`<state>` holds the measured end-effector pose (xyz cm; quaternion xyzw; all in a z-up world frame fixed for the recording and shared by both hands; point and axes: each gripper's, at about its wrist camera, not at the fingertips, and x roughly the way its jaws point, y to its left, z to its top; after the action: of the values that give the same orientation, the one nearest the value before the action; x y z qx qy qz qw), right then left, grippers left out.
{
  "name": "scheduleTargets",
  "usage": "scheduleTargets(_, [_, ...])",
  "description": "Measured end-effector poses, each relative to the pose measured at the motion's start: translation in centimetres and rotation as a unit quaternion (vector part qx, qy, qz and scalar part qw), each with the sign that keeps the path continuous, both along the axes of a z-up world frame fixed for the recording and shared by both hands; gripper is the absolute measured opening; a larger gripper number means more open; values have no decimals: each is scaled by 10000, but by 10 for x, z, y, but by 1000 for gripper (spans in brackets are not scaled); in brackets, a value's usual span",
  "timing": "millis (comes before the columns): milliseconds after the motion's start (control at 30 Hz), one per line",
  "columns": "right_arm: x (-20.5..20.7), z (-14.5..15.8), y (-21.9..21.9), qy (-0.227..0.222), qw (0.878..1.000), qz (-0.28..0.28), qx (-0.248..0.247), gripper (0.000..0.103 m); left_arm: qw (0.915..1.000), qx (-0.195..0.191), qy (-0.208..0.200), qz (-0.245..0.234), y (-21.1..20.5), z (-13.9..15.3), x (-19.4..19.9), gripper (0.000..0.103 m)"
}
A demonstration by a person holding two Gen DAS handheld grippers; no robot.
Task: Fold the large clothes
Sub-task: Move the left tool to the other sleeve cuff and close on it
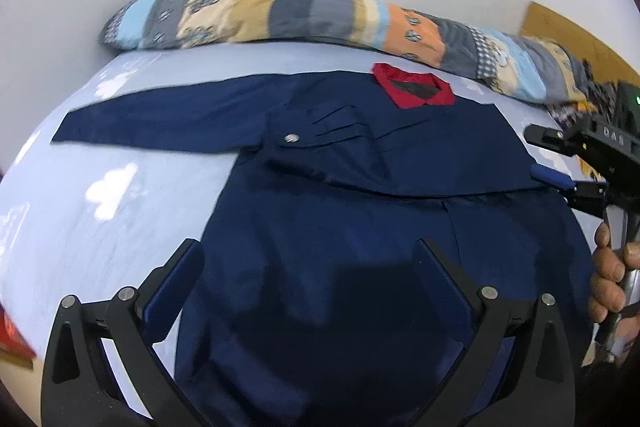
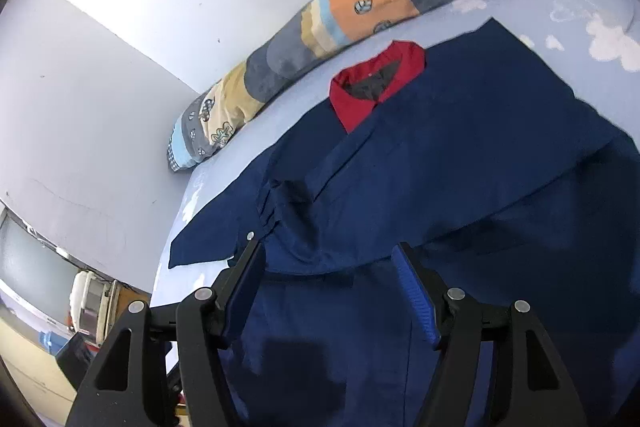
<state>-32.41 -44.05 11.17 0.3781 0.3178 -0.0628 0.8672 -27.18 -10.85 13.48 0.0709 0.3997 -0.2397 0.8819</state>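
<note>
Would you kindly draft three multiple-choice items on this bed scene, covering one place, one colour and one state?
1. Where is the patchwork quilt?
A. Rolled along the wall, beyond the navy garment
B. Spread over the garment
C. On the floor

2. What colour is the collar?
A. Yellow
B. Red
C. White

3. How is the left gripper?
A. Shut on the collar
B. Open, holding nothing
C. Shut on the quilt

Key: 1 A, it lines the wall; 2 B, red against navy; 3 B, its jaws stand wide apart above the cloth.

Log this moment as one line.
garment: flat on bed, one sleeve folded across | left gripper: open, empty | right gripper: open, empty
</note>
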Motion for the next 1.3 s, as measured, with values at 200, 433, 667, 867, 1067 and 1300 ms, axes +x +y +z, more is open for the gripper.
scheduleTargets(200, [-8,10,-6,-292,9994,-51,194,68,9952,-704,413,537,36,20,15,103])
scheduleTargets(433, [-15,17,-17,-248,9993,-227,-160,68,9742,-1463,654,1587,118,35,94,103])
scheduleTargets(667, [-7,15,-30,-85,9992,-264,-294,68,9488,-1677,697,2585,201,19,161,103])
scheduleTargets(867, [3,17,-24,-128,9995,-37,-297,68,9280,-2045,953,2964,251,0,205,103])
scheduleTargets(1067, [13,10,-11,101,9987,183,-474,68,9043,-2653,1394,3040,273,-26,259,63])
scheduleTargets(1300, [16,10,-1,198,9966,329,-735,68,8682,-3200,1794,3341,290,-76,325,61])
